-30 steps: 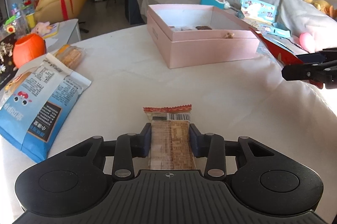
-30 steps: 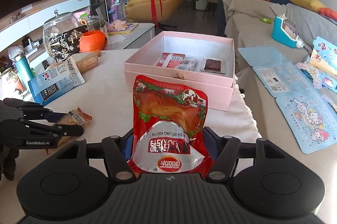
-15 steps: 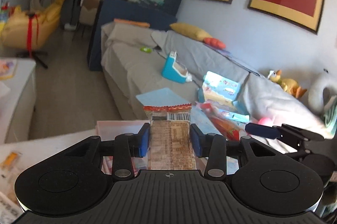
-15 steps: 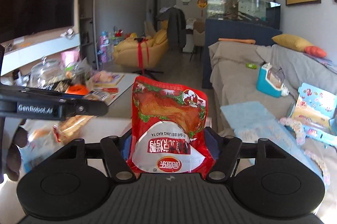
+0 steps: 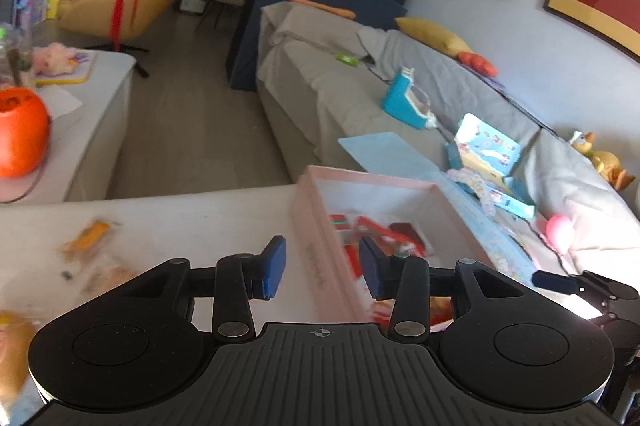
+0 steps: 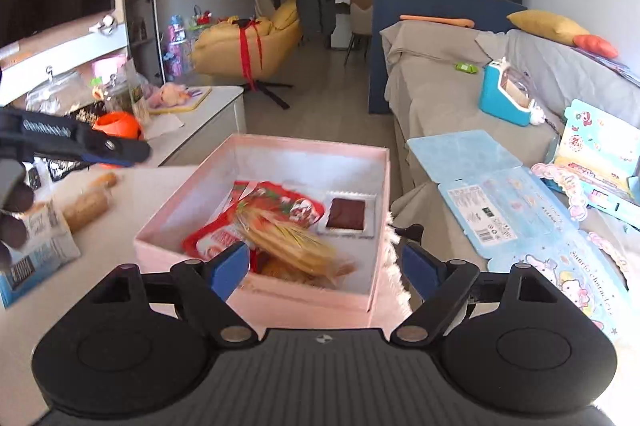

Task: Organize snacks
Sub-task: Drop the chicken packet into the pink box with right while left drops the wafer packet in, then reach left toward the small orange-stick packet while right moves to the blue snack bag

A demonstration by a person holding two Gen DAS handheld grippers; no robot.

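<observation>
Both packets released since a second ago. Left gripper, then clamped on a brown biscuit bar with a red-trimmed wrapper, now spread with nothing between its blue pads. Right gripper likewise parted, no longer pinching the red roast-chicken pouch. Pouch and biscuit bar now lying inside the open pink cardboard box, bar on top, near side.

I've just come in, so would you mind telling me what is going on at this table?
A person is sorting snacks into the pink box with two handheld grippers. Both the left gripper and the right gripper are open and empty, held near the box. Inside lie a red chicken pouch, a tan biscuit pack and a dark bar. More snacks, including a blue-and-white bag, wait on the table.
</observation>
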